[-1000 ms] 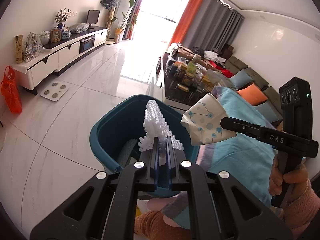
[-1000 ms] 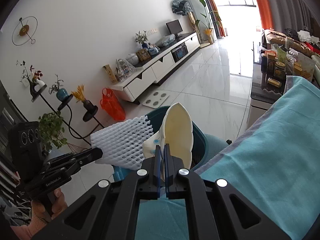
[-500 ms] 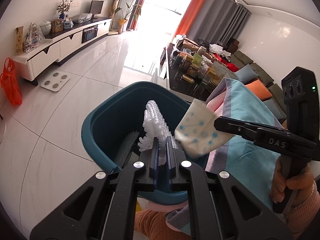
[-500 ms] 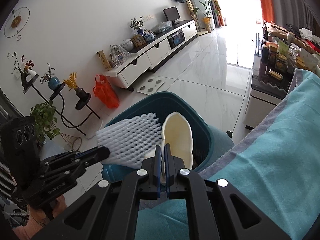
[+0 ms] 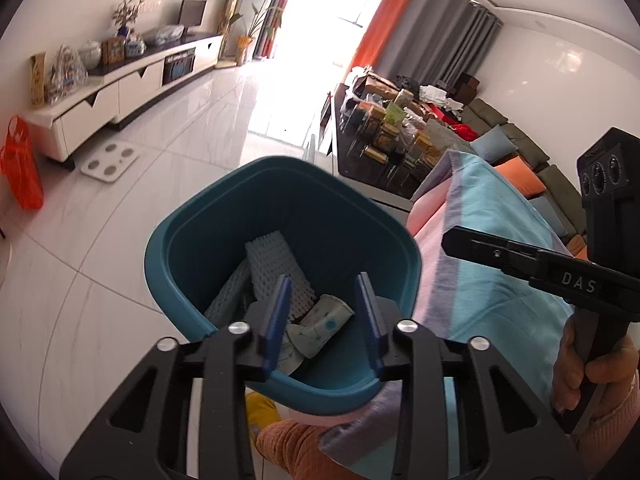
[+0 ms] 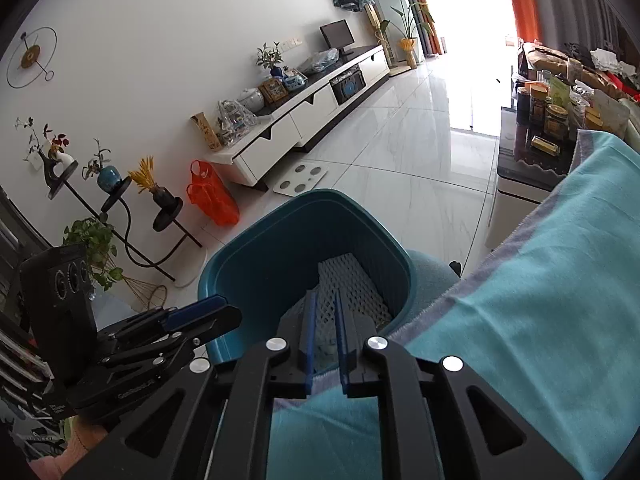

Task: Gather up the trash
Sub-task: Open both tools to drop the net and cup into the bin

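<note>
White TV cabinet (image 6: 304,120), orange bag (image 6: 210,200), white scale (image 6: 300,178) on floor, teal blanket (image 6: 540,300), round wall clock (image 6: 30,54)

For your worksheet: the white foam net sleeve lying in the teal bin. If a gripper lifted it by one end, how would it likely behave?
The foam net sleeve would probably flop and squash, since its open mesh looks soft. It likely weighs very little for its bulk. It seems unlikely to slip, as the netting gives the fingers texture to catch.

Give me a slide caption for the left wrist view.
Left claw opening over teal bin, foam netting and dotted paper cup inside.
</note>
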Demonstrator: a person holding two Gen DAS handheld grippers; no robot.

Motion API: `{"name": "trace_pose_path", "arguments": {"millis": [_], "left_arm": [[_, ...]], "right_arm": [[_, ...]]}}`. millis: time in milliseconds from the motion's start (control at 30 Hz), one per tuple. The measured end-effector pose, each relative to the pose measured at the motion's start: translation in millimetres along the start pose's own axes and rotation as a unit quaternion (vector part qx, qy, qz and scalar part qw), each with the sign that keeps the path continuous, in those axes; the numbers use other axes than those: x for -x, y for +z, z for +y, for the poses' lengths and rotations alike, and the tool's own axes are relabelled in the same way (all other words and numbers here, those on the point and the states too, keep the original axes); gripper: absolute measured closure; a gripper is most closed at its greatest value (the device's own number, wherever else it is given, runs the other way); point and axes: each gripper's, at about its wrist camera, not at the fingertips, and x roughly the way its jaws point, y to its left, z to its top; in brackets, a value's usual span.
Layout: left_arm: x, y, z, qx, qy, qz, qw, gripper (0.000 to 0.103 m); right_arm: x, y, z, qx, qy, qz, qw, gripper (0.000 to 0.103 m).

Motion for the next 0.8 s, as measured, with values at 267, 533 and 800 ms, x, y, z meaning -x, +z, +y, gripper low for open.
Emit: {"name": "trace_pose_path", "arguments": {"millis": [267, 533, 800], "left_arm": [[20.7, -8.6, -28.8, -0.042, -0.002, -0.025, 0.9988, 0.048], [42.6, -20.2, -74.2, -0.085, -0.048, -0.044, 0.9942, 0.034], [37.3, -49.2, -160.4, -0.165, -0.146, -0.014, 0.9753, 0.031]], "right_arm": [[34.8, -14.1, -3.7, 0.013, -0.007, -0.030, 0.999, 0.082], [97.7, -37.8, -25.7, 0.002, -0.019, -0.081, 0.997, 0.073], [174.1, -76.8, -66.4, -0.036, -0.065, -0.135, 0.988, 0.072]]}}
